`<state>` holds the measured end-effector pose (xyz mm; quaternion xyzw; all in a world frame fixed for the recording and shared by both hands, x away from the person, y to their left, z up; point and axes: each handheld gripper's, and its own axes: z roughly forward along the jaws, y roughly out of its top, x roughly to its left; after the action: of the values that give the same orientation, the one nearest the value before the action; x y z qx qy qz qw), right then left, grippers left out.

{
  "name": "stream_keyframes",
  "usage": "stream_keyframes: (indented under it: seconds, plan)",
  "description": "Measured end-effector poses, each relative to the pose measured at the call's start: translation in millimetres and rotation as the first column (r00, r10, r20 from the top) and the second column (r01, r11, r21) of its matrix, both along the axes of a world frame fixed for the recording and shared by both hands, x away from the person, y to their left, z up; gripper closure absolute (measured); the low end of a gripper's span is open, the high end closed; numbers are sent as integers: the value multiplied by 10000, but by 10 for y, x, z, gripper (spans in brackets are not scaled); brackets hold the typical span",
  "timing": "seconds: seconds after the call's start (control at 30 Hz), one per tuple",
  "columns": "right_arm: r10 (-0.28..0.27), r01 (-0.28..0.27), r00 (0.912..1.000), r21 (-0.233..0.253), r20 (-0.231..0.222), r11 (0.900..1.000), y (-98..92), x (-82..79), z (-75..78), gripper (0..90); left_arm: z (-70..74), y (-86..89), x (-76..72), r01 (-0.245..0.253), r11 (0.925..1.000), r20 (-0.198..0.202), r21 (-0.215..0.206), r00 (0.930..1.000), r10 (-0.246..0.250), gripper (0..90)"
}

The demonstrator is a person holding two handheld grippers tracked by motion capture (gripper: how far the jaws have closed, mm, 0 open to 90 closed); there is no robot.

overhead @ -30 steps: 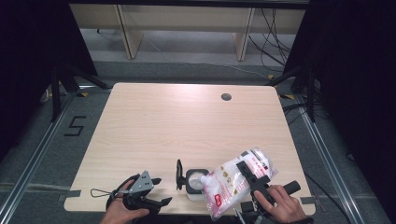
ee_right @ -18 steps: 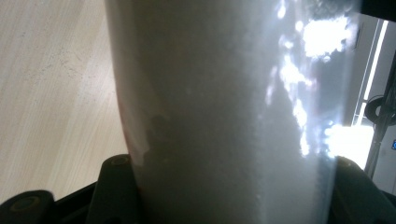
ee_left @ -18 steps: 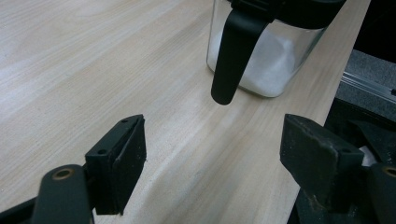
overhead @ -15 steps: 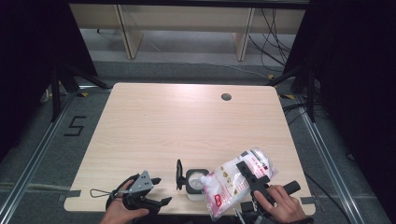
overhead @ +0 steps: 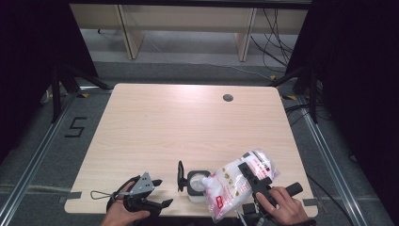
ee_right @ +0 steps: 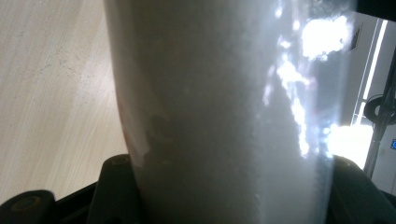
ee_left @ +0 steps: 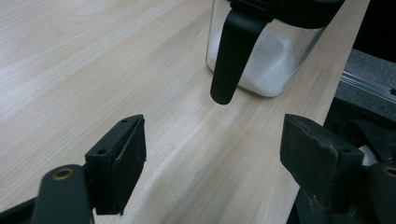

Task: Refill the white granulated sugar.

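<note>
Table (overhead: 188,127) edge: container (ee_left: 271,60) holds white powder, seen close.

Left claw (overhead: 160,193) shifted slightly toward table (overhead: 188,127) front edge; nothing else moved.

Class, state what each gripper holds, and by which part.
The right gripper clamps the plastic bag across its upper middle. The left gripper is open and holds nothing.

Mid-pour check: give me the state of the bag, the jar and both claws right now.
Bag: clamped in the right claw, tilted, its lower end over the jar mouth.
Jar: upright near the table's front edge, lid swung open, white grains inside.
Right claw: shut on the bag.
Left claw: open, holding nothing, pointed at the jar.
</note>
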<state>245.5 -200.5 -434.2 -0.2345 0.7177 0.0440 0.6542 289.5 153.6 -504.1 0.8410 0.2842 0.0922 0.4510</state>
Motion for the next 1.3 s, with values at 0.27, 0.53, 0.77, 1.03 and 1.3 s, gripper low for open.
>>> stream_keyframes:
  seconds: [0.27,0.53,0.77,1.03,1.3]
  plan:
    - [-258,261,9995,152,-152,9995,-25,-12,-17,478,2,2,17,100,9997,103,213,9999,-102,224]
    - [-271,276,9994,230,-212,9994,-21,-12,-28,480,3,4,16,75,9998,25,181,10000,-76,224]
    - [-286,287,9994,56,-216,9996,-12,-27,-4,485,3,4,21,76,9996,74,285,9999,-78,224]
    - [-152,153,9999,284,-35,9995,-35,-20,-5,490,13,20,32,291,9985,216,470,9993,-301,224]
    - [-39,41,10000,305,-86,9995,-42,-22,29,494,8,13,17,107,9995,64,297,9999,-109,224]
